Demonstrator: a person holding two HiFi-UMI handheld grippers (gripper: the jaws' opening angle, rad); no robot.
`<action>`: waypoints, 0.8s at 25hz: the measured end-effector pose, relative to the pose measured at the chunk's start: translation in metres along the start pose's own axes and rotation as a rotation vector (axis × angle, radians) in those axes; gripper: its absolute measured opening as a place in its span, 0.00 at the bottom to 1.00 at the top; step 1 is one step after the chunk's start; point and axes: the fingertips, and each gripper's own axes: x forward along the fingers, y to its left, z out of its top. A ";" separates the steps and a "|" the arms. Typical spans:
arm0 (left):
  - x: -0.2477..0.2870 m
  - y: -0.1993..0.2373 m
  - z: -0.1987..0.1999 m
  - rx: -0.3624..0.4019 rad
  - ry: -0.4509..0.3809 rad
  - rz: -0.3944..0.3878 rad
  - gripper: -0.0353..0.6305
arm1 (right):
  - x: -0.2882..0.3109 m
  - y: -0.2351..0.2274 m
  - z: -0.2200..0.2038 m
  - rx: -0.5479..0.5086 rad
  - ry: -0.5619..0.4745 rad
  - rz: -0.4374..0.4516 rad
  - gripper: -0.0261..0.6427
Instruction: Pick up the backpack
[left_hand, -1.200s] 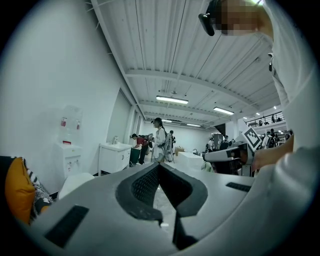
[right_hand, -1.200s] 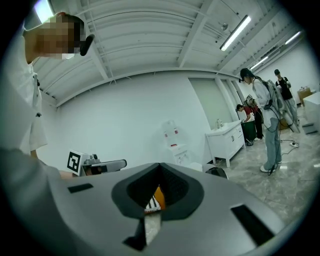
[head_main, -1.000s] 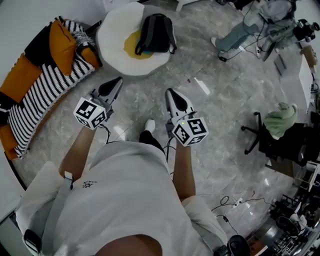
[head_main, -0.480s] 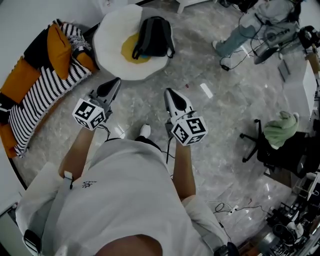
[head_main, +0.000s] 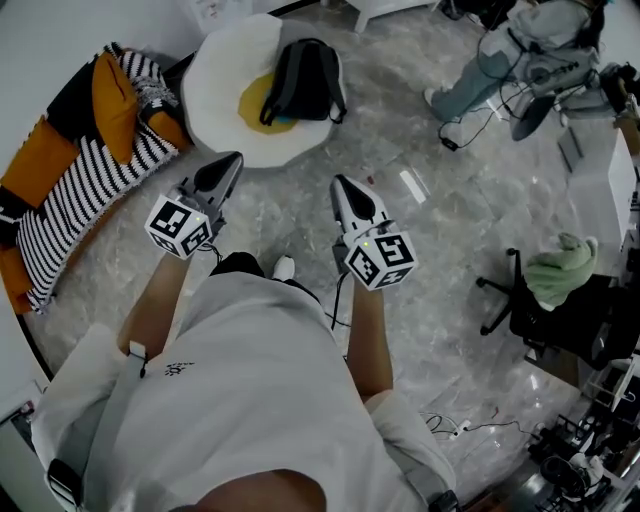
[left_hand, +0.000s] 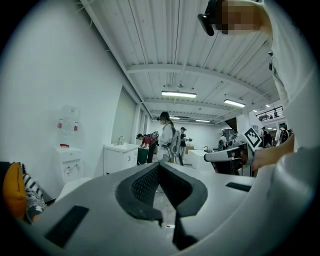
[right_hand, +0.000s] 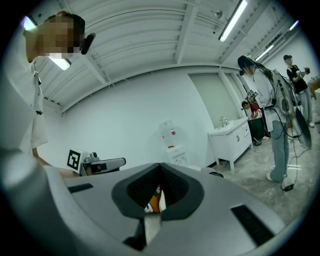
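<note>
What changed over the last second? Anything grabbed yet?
Nothing grabbed. The person has stepped a little closer: the backpack on its white cushion sits slightly lower in the head view, and the white shoe has shifted. Left claw and right claw stay shut, empty, held out in front.

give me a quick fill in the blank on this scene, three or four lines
The black backpack lies on a white cushion with a ____ middle.
The left gripper and the right gripper both have their jaws ____.
The stripes on the sofa cover are black and ____.
Missing words: yellow; shut; white.
</note>
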 end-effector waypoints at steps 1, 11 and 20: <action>0.002 0.000 0.000 0.000 0.001 0.003 0.06 | 0.000 -0.003 0.002 0.001 -0.003 0.000 0.05; 0.022 0.002 0.002 0.011 0.014 -0.015 0.06 | 0.000 -0.021 0.008 0.018 -0.023 -0.024 0.05; 0.057 0.023 0.001 -0.007 0.008 -0.049 0.06 | 0.018 -0.047 0.015 0.021 -0.022 -0.067 0.05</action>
